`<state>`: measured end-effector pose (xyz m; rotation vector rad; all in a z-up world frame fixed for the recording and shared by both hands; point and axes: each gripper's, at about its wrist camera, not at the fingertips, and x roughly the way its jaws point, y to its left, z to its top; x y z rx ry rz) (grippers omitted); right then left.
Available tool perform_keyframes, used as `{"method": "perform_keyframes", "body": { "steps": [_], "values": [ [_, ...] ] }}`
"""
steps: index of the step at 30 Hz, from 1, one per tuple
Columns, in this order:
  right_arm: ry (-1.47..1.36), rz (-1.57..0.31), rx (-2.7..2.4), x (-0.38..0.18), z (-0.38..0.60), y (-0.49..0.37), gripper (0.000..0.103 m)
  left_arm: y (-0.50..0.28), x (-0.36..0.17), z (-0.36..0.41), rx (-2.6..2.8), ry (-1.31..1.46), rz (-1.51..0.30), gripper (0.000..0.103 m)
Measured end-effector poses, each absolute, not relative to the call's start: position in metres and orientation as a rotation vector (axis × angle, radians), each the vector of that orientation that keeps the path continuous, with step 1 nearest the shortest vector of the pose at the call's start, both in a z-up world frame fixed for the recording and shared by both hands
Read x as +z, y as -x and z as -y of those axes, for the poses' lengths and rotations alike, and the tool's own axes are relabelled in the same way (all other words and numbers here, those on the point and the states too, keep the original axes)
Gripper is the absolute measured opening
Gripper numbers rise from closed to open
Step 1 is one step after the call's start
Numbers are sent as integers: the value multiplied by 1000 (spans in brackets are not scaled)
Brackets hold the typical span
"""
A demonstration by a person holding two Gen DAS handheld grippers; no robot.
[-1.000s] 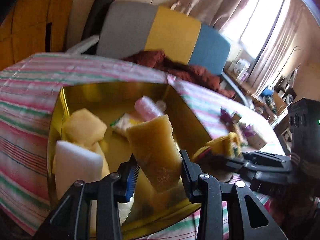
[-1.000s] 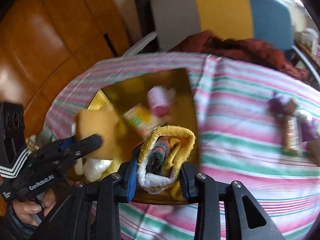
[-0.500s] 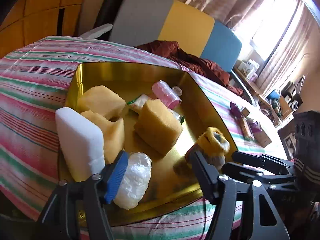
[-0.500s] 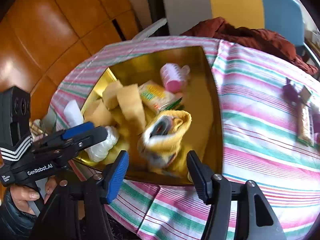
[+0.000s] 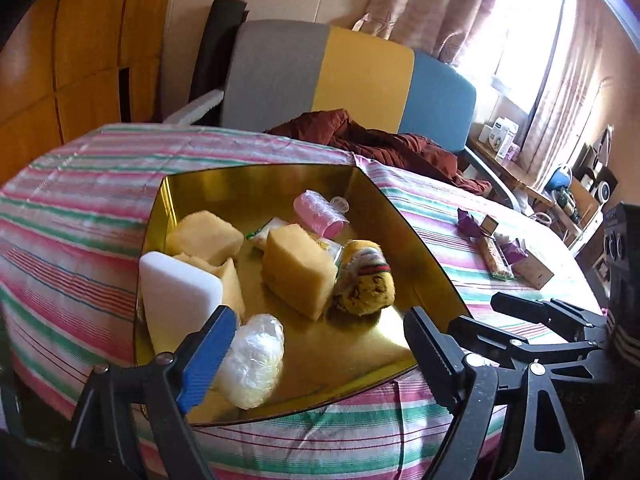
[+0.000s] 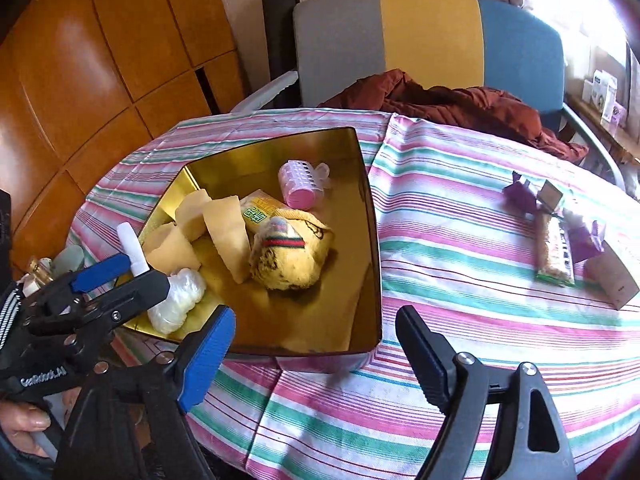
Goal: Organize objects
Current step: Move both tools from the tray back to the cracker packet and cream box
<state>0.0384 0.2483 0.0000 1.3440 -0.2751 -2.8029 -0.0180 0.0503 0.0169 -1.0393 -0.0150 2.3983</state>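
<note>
"GenRobot.AI" legible on left gripper [image 6: 120, 276] body, right wrist view only. Green print on yellow packet [image 6: 260, 210] in gold tin [image 5: 420, 248], unreadable. Left gripper [image 5: 316, 344] jaws wide and opening, nothing between; yellow sponge [image 5: 296, 270] and rolled sock [image 5: 364, 280] ahead of fingertips, inside tin. Right gripper [image 6: 316, 344] jaws wide and opening, empty; sock [image 6: 292, 252] ahead, beyond blue pad. Snack bar [image 6: 554, 250] and purple wrappers far right of fingers. Window seen in left view only.

A grey, yellow and blue chair [image 6: 428, 40] holds rumpled, possibly quilted, maroon cloth [image 6: 452, 104]; curtains [image 5: 432, 8] behind.
</note>
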Motion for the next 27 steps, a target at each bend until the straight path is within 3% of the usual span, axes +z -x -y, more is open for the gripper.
{"method": "perform_keyframes", "body": {
  "steps": [10, 27],
  "values": [
    [-1313, 235, -2904, 9, -253, -48, 84, 6, 24, -56, 2464, 965, -72, 95],
    [-1359, 69, -3065, 17, -284, -48, 87, 0, 26, -63, 2511, 924, -171, 97]
  ]
}}
